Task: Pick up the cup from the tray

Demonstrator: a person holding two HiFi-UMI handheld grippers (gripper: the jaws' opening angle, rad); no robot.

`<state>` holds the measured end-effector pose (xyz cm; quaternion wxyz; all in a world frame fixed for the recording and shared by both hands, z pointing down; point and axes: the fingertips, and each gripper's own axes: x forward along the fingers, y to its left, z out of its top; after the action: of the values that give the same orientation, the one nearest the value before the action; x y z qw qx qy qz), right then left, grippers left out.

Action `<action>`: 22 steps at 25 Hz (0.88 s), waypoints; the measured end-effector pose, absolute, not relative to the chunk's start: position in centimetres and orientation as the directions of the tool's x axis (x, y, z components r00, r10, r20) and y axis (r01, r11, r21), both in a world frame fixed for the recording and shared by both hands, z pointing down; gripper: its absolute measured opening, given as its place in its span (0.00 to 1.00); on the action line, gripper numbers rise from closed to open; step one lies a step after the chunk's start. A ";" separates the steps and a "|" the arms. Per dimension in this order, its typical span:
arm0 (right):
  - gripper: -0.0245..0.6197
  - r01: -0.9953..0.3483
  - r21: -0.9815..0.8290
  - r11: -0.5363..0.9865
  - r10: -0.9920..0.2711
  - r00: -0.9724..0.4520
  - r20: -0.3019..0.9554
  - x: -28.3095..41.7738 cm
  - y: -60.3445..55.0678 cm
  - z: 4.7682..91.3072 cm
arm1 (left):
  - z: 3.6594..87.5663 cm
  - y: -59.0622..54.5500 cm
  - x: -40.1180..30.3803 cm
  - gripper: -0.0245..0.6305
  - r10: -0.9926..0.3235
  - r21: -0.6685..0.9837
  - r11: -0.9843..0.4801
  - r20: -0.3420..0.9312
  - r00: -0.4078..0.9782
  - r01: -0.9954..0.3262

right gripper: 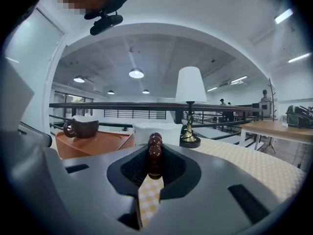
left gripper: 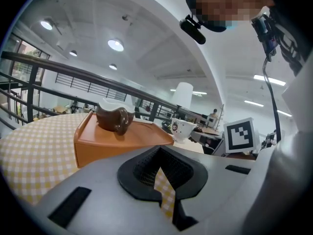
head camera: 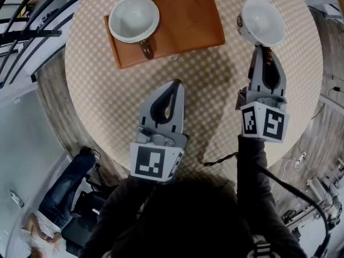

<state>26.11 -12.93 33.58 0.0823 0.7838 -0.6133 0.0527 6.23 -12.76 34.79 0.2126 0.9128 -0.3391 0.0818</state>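
Jaws of right gripper (head camera: 263,49) clamp white cup (head camera: 262,20) handle (right gripper: 155,153); left gripper (head camera: 176,84) jaws together.

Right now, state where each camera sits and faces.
Head view: head-mounted, facing down at the table; left hand-held gripper, right hand-held gripper, sleeves show.
Left gripper view: rides the left, faces the tray; jaws show.
Right gripper view: rides the right, faces the white cup its jaws hold.
All share the brown cup.
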 end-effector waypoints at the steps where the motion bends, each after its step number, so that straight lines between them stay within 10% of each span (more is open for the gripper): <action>1: 0.09 -0.970 0.067 -0.234 -0.951 0.242 0.191 26.0 -13.1 33.8 | 34.7 -12.9 6.2 0.05 -0.584 0.333 -0.680 0.294 0.757 -0.654; 22: 0.09 -0.973 0.082 -0.217 -0.921 0.232 0.312 26.2 -12.8 38.2 | 34.7 -13.3 6.4 0.05 -0.575 0.290 -0.706 0.298 0.762 -0.646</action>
<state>26.18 -12.76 38.22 0.1307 0.7740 -0.6117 0.0981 6.40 -13.31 34.68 0.1911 0.9189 -0.3323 0.0928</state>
